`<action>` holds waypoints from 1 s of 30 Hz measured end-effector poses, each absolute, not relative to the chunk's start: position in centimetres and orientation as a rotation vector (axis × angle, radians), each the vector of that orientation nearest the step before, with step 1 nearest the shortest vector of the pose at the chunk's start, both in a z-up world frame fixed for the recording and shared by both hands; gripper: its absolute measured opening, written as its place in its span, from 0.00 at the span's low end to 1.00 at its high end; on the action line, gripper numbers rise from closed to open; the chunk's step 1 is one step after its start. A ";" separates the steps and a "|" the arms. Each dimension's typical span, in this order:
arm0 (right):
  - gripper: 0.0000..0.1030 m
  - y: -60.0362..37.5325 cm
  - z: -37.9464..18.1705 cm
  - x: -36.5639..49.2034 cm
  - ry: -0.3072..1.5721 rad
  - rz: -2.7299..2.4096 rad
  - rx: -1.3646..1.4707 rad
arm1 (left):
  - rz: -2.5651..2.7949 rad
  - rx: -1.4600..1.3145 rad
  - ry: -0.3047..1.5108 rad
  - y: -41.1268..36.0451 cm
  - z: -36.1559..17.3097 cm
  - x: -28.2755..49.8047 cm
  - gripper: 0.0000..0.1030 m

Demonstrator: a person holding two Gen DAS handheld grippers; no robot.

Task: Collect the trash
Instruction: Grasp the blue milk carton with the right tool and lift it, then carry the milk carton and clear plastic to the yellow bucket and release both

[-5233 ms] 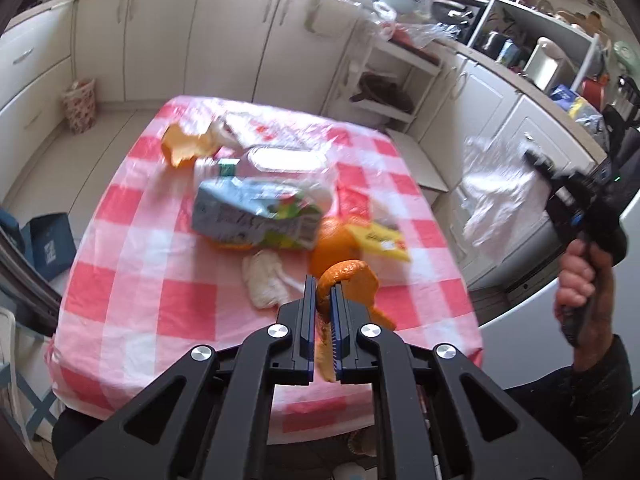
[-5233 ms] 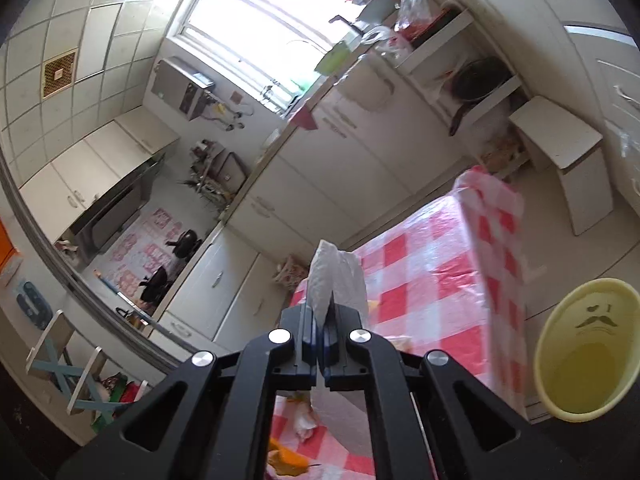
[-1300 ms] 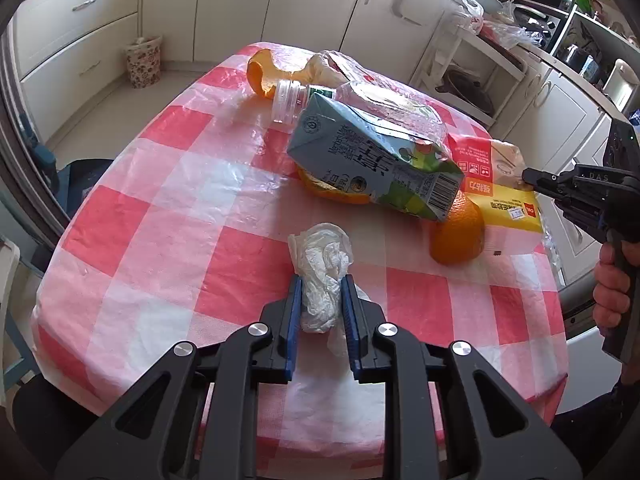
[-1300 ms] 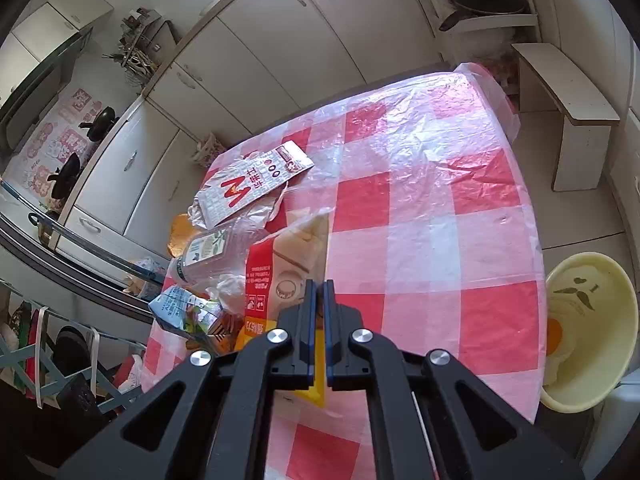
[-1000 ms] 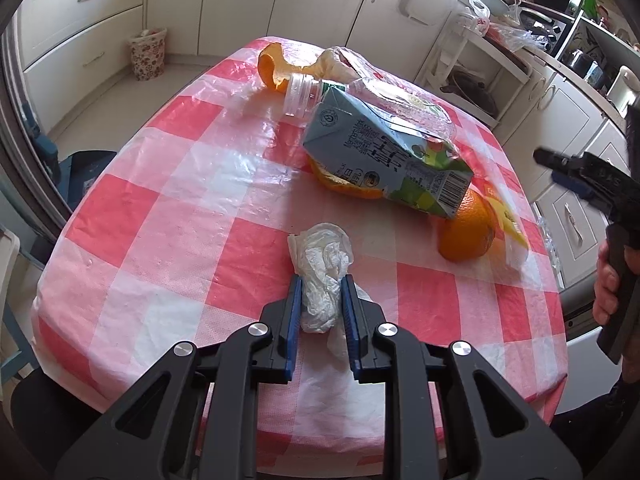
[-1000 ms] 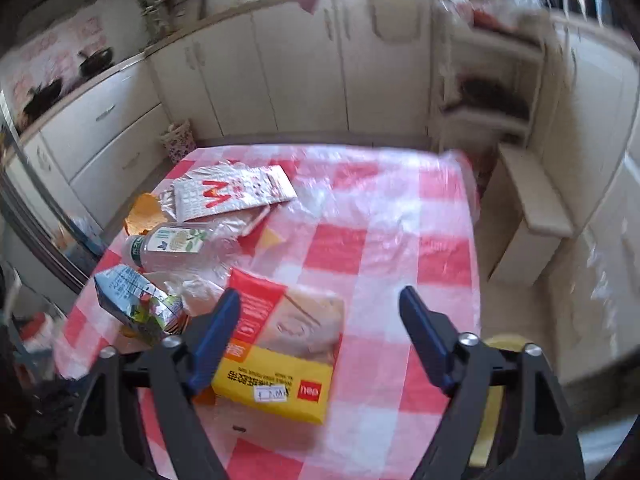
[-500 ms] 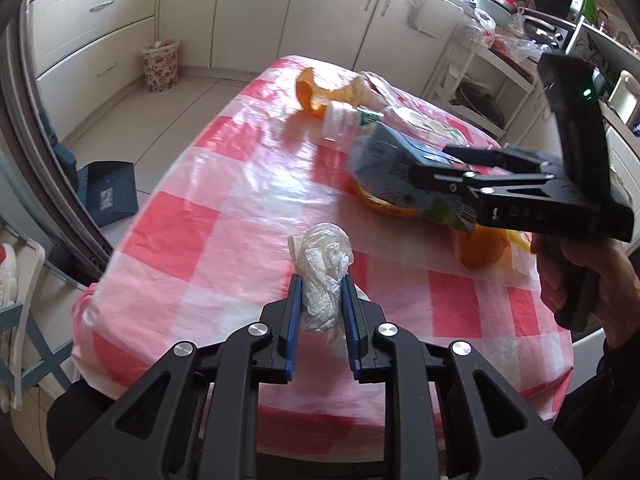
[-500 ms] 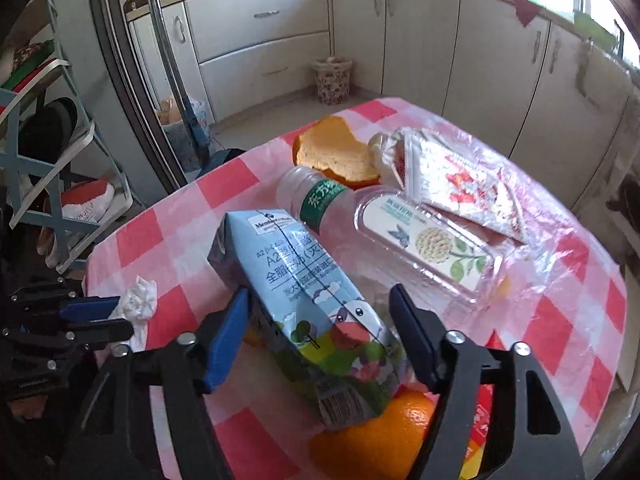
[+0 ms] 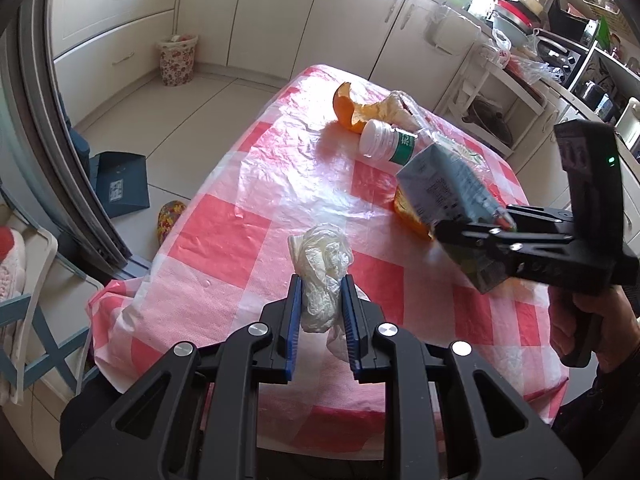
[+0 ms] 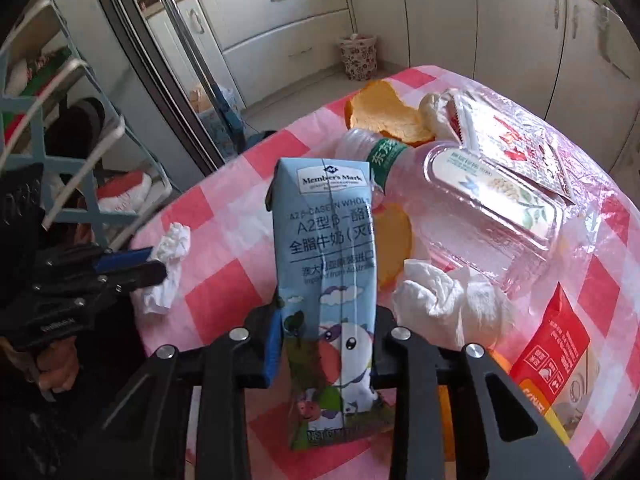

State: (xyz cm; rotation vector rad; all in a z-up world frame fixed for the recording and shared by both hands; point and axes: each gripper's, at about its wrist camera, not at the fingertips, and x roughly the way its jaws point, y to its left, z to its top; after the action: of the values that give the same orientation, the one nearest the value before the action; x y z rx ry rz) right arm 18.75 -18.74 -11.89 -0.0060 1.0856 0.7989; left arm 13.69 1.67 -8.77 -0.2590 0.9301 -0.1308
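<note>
- The left gripper (image 9: 322,312) has its jaws clamped on a crumpled white plastic wad (image 9: 323,270), held over the near part of the table (image 9: 280,184), which wears a red-and-white checked cloth under clear plastic.
- The right gripper (image 10: 326,344) has its jaws closed on the lower part of a blue milk carton (image 10: 326,264); the carton stands nearly upright between them, its top pointing away from the camera.
- In the left wrist view the same carton (image 9: 452,200) sits tilted in the right gripper's (image 9: 472,236) jaws at the table's right side, above a bit of orange peel.
- A clear plastic bottle (image 10: 460,200) with a green-banded neck lies on its side behind the carton.
- A large orange peel (image 10: 384,114) rests at the far end, just beside a printed wrapper (image 10: 516,148).
- A crumpled white tissue (image 10: 444,304) lies right of the carton, near a red-and-yellow packet (image 10: 556,356).
- A floral wastebasket (image 9: 178,60) stands on the floor by the cabinets.
</note>
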 end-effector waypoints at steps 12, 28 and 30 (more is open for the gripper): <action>0.31 -32.1 -7.7 17.9 0.950 0.673 0.488 | -0.227 -0.220 0.881 -2.8 -5.1 12.5 0.18; 0.60 -56.8 -21.3 10.9 1.128 -0.310 0.946 | -0.664 -0.091 0.924 -28.6 -3.1 14.3 0.18; 0.60 -58.0 -20.2 10.8 1.073 -0.333 0.982 | -0.682 -0.086 0.949 -31.3 -3.8 15.2 0.18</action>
State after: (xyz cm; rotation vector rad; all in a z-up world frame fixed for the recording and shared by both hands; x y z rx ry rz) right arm 10.75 -58.00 -20.20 0.9815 1.0731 -0.3329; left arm 15.22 -31.29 -3.85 -0.0863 0.9486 -0.6822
